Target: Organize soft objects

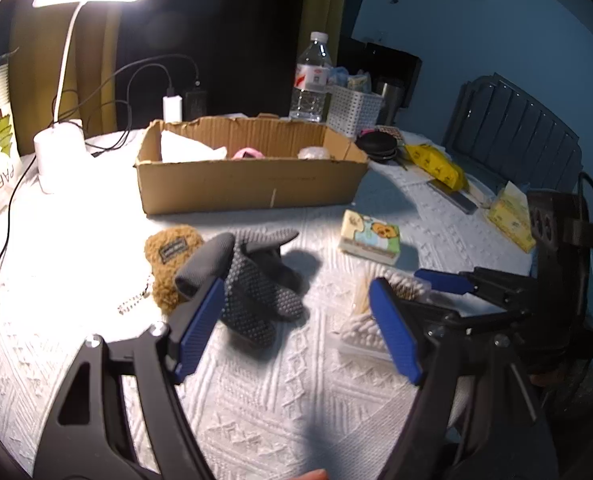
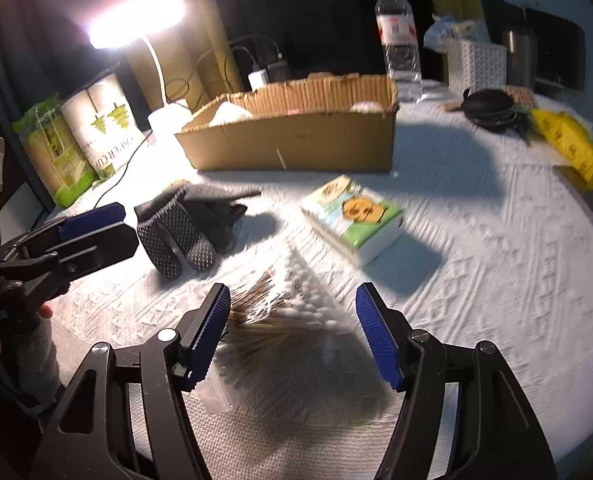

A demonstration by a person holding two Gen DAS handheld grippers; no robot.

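A pair of grey dotted gloves lies on the white cloth, also in the right wrist view. A brown fuzzy pouch lies just left of them. My left gripper is open, low over the gloves, its left finger beside them. My right gripper is open over a clear bag of cotton swabs, also in the left wrist view. A small tissue pack lies ahead. The cardboard box stands behind, holding white and pink soft things.
A lit desk lamp stands left of the box. A water bottle and white basket stand behind it. A yellow bag and tissue pack lie right. Paper cup packs stand at left.
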